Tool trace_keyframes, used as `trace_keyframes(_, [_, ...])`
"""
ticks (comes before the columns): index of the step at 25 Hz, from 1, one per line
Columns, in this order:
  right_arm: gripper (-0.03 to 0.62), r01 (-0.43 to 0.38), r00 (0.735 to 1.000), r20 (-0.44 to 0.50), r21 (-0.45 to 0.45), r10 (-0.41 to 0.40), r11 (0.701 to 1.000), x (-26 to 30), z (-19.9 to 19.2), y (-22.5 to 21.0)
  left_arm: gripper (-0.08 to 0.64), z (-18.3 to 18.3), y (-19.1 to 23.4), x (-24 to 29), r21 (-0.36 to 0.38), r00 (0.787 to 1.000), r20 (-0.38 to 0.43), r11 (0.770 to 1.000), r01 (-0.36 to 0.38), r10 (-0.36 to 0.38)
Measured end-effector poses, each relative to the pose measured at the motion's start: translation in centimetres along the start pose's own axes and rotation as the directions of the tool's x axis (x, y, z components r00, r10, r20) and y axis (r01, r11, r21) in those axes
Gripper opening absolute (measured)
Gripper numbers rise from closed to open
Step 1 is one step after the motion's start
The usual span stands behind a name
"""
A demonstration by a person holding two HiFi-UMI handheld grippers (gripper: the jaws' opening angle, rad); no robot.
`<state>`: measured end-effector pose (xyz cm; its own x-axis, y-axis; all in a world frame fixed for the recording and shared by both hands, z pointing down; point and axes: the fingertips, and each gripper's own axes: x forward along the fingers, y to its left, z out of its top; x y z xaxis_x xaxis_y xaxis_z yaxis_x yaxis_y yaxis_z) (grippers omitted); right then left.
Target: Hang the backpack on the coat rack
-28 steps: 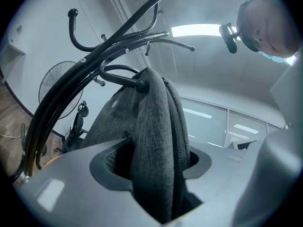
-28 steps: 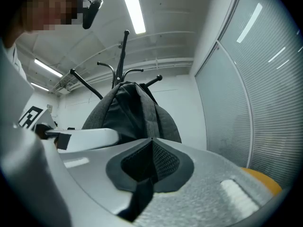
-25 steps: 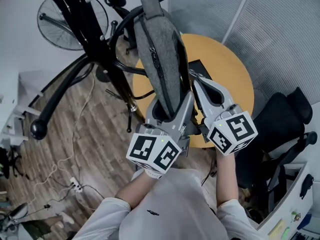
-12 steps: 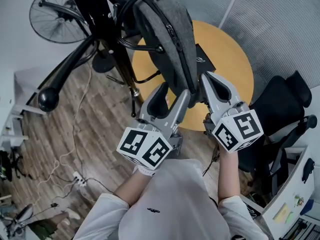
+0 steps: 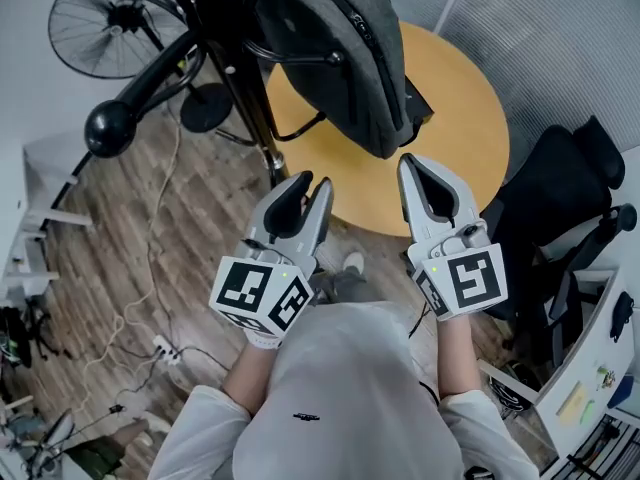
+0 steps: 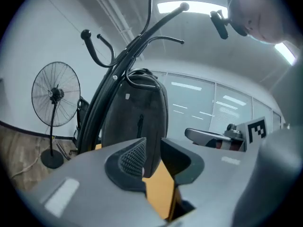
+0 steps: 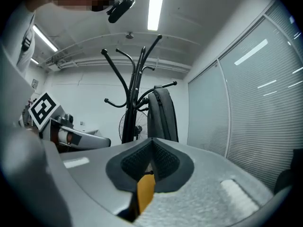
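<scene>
The grey backpack [image 5: 340, 58] hangs by its top loop from a hook of the black coat rack [image 5: 225, 58], with its bottom over the table edge. It shows upright in the left gripper view [image 6: 137, 122] and the right gripper view [image 7: 161, 115]. My left gripper [image 5: 312, 186] sits below it and apart from it. Its jaws are closing to a narrow gap [image 6: 152, 148] with nothing between them. My right gripper [image 5: 415, 163] is to the right, also clear of the bag, shut and empty [image 7: 151, 145].
A round wooden table [image 5: 450, 138] stands under and behind the backpack. A floor fan [image 5: 110, 28] is at the upper left and a black office chair [image 5: 560, 218] at the right. Cables and a power strip [image 5: 160, 348] lie on the wood floor. A blind-covered glass partition [image 7: 236, 89] runs along the right.
Both grippers have drawn back from the backpack toward the person. The left jaws, wide around the bag's bottom before, have let go and narrowed. The backpack now hangs free.
</scene>
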<state>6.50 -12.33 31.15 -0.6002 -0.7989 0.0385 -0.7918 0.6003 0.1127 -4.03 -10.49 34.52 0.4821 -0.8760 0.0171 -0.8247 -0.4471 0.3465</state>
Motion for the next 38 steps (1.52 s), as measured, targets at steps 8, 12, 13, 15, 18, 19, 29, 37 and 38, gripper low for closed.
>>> trace_keyframes(8, [-0.006, 0.037, 0.999, 0.003, 0.041, -0.037, 0.998, -2.2, -1.3, 1.6, 0.015, 0.3, 3.2, -4.5, 0.117, 0.992, 0.011, 0.985, -0.125, 0.125])
trace_keyframes(12, [-0.006, 0.04, 0.999, 0.003, 0.037, -0.04, 0.999, -2.3, -1.6, 2.6, 0.015, 0.5, 4.6, -7.1, 0.156, 0.985, 0.035, 0.973, -0.171, 0.168])
trace_keyframes(13, [-0.006, 0.042, 0.999, 0.004, 0.038, -0.042, 0.998, -2.3, -1.7, 2.8, 0.015, 0.6, 5.0, -7.6, 0.155, 0.984, 0.039, 0.972, -0.179, 0.175])
trace_keyframes(15, [-0.006, 0.041, 0.999, 0.007, 0.034, -0.041, 0.999, -2.1, -1.8, 3.1, 0.017, 0.2, 5.6, -8.3, 0.16, 0.982, 0.041, 0.969, -0.188, 0.184])
trace_keyframes(18, [-0.006, 0.031, 0.999, 0.007, 0.022, -0.032, 0.999, -1.9, -2.1, 3.8, 0.017, -0.4, 5.8, -9.2, 0.191, 0.982, 0.024, 0.964, -0.187, 0.186])
trace_keyframes(19, [-0.006, 0.028, 1.0, 0.004, 0.022, -0.028, 0.999, -1.9, -2.3, 4.0, 0.017, -0.6, 5.8, -9.5, 0.198, 0.982, 0.019, 0.962, -0.189, 0.189])
trace_keyframes(29, [-0.006, 0.022, 1.0, 0.001, 0.042, -0.022, 0.999, -1.8, -2.9, 4.3, 0.017, -1.1, 5.3, -9.9, 0.19, 0.981, 0.013, 0.963, -0.191, 0.192])
trace_keyframes(37, [-0.008, 0.02, 1.0, 0.013, 0.044, -0.021, 0.999, -2.5, -2.6, 4.6, 0.017, -1.3, 4.9, -10.2, 0.184, 0.981, 0.014, 0.964, -0.193, 0.194])
trace_keyframes(38, [-0.008, 0.023, 1.0, 0.014, 0.046, -0.023, 0.999, -2.7, -2.6, 4.5, 0.017, -1.2, 4.8, -10.2, 0.184, 0.981, 0.013, 0.964, -0.191, 0.192])
